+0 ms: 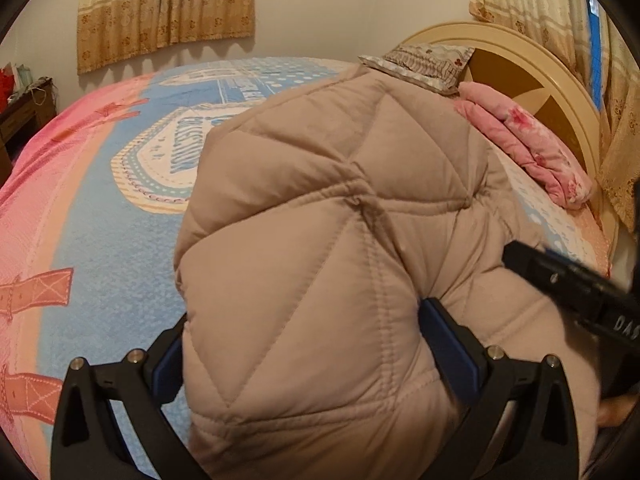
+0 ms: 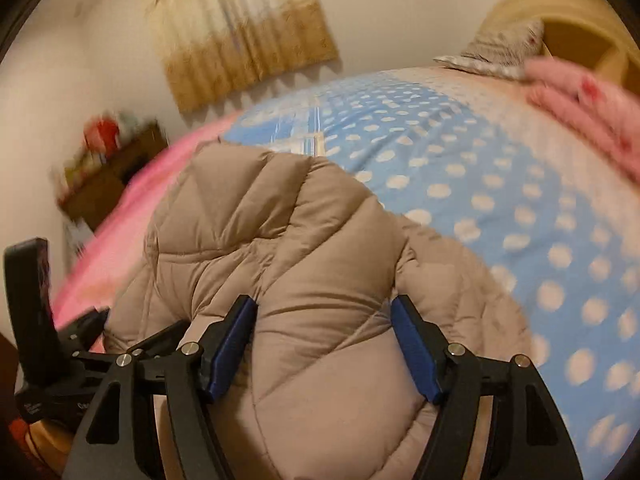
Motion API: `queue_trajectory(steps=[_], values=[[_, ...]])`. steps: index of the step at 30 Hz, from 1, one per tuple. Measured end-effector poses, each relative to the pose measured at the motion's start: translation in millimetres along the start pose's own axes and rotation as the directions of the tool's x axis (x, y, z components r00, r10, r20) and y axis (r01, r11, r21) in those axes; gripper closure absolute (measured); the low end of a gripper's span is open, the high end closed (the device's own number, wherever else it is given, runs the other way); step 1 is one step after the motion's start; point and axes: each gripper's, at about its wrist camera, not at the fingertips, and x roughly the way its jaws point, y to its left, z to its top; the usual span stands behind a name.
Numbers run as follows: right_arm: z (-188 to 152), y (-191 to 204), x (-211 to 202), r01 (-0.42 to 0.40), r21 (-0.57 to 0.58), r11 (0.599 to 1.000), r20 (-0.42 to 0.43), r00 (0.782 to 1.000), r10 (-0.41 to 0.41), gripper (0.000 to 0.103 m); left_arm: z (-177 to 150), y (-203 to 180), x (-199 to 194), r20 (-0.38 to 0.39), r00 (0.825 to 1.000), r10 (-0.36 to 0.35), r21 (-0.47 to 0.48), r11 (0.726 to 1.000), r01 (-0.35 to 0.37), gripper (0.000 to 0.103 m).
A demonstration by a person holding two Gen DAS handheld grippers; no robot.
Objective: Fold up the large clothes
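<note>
Mid-fold, it seems: left tongs (image 1: pixel 304 344) and right tongs (image 2: pixel 324 340) each clamped on a thick bunch of the coat (image 1: pixel 340 220) held over the bed (image 1: pixel 100 200), next likely carrying both grips across and lowering evenly.

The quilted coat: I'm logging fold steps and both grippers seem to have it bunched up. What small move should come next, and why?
Probably carry the beige quilted coat forward over the bedspread and lay it down flat. Both the left gripper and the right gripper are shut on thick bunches of it, and the fabric bulges in a rumpled heap rather than lying spread, so no clean fold line shows.
</note>
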Motion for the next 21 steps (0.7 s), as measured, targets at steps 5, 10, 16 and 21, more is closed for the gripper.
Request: queue_trajectory(steps=[5,10,16,21], values=[[-16.9,-13.1,3.8,-0.008,0.095,0.995,0.050,0.999,0.003,0.033,3.0,-10.2,4.1,0.000,1.000,0.016,0.061,0.998,-0.016,0.000],[-18.8,-11.9,6.5,0.005,0.125,0.992,0.053,0.999,-0.012,0.033,8.7,-11.4,12.5,-0.017,1.000,0.017,0.077,0.997,-0.015,0.000],[-19.7,-5.7,14.7,0.100,0.133,0.986,0.058,0.992,-0.108,0.033,15.5,-18.7,23.2,-0.031,0.999,0.029,0.111,0.993,-0.025,0.000],[-13.6,-8.4,27.1,0.142,0.153,0.978,0.040,0.988,-0.150,0.032,22.5,-16.8,39.3,-0.036,0.999,0.010,0.101,0.995,-0.007,0.000]])
